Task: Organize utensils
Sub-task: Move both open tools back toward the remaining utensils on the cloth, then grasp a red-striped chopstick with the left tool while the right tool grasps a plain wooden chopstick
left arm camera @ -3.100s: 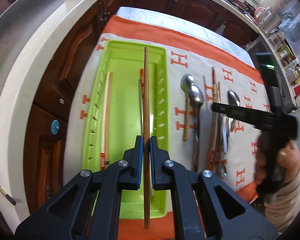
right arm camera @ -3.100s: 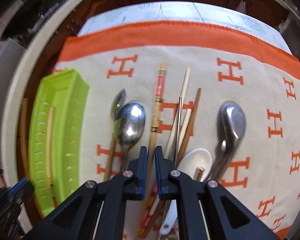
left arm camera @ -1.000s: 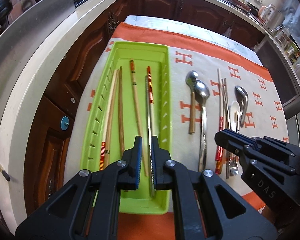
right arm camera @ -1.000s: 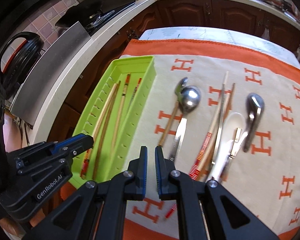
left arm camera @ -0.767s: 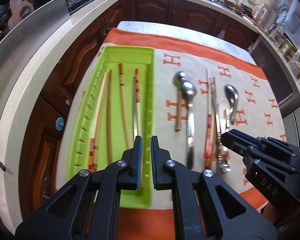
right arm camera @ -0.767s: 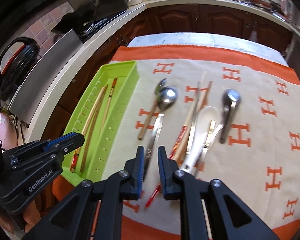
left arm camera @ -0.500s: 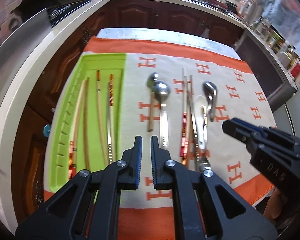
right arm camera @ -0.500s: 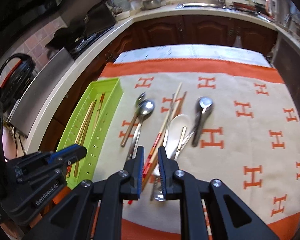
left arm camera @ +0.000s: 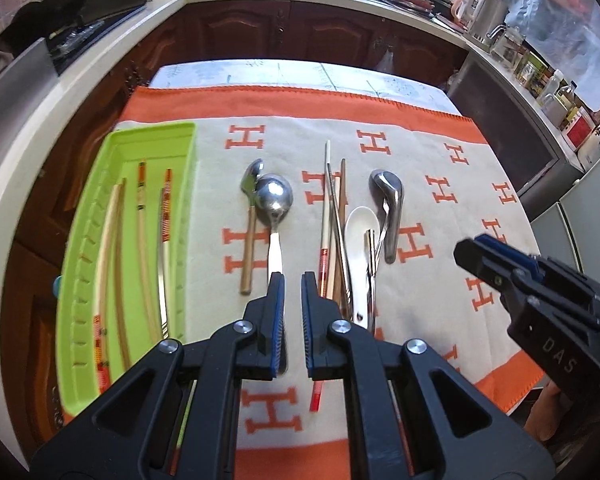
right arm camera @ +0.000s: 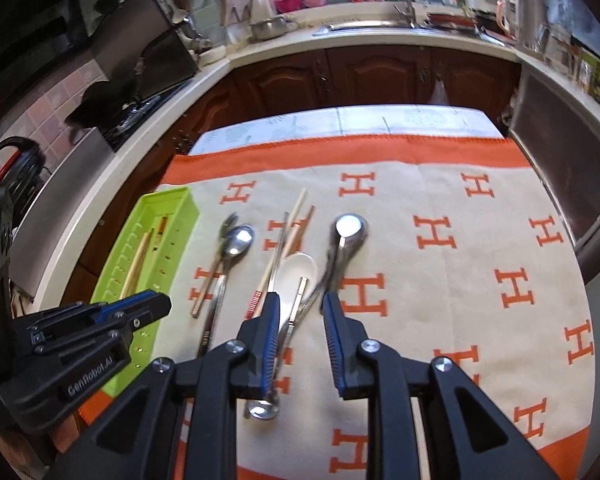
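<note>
right hand-held gripper (right arm camera: 299, 306) open above white spoon (right arm camera: 296, 270); left hand-held gripper (left arm camera: 291, 286) empty, narrowly parted.

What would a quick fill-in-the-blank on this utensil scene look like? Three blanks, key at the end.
1. The chopsticks already sorted lie in the ____ tray.
2. The white spoon lies on the cloth printed with the orange letter ____.
3. The right hand-held gripper is ____, with nothing between its fingers.

Missing words: green; H; open
</note>
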